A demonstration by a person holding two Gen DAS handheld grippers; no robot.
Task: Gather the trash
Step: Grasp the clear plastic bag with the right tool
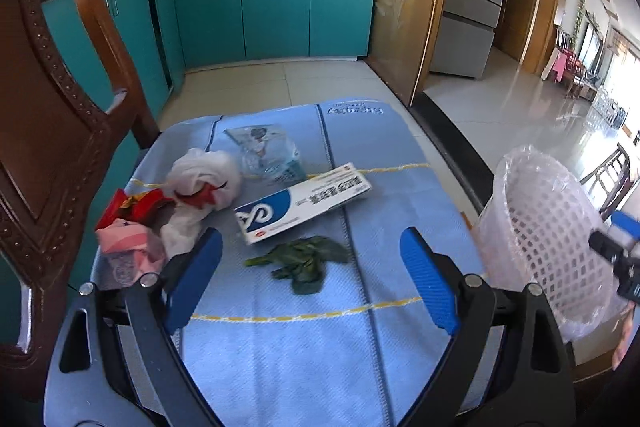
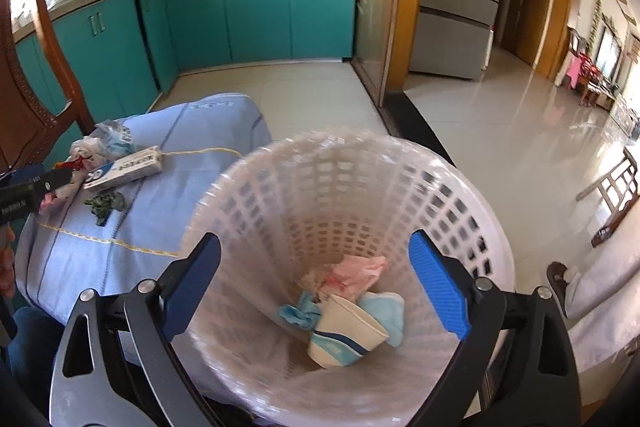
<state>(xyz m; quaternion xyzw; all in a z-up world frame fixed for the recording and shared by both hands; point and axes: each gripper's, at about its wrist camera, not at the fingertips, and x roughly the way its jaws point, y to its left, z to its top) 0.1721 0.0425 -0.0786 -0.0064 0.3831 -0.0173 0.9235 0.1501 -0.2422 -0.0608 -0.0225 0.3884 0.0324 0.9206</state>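
While the left gripper (image 1: pixel 310 283) is hanging over the blue towel (image 1: pixel 280 339) with its blue-padded jaws spread wide and nothing between them, a wilted green leaf (image 1: pixel 306 261) is lying on the cloth just beyond the gap. Past the leaf, a blue-and-white medicine box (image 1: pixel 302 203) is lying flat at a slant. To the left of that box, a crumpled white tissue (image 1: pixel 202 187) with red marks is sitting bunched, touching a red wrapper (image 1: pixel 132 209), and a pink packet (image 1: pixel 128 241) is lying just on the near side of the wrapper. Behind the box, a clear plastic bag (image 1: pixel 266 153) is resting crumpled. To the right of the towel, the white lattice basket (image 1: pixel 548 227), lined with thin plastic, is standing close beside the covered surface.

Over that basket, the right gripper (image 2: pixel 316 287) is hovering with its jaws released and wide apart, holding nothing. Down at the basket's bottom, a paper cup (image 2: pixel 344 337) is lying on its side, with a pink wrapper (image 2: pixel 358 273) behind it, a light blue wad (image 2: pixel 300 313) to its left and a pale blue cloth piece (image 2: pixel 386 311) touching its right side. The basket's rim is looking blurred in the right wrist view. A carved wooden chair back (image 1: pixel 48 131) is rising at the towel's left edge.
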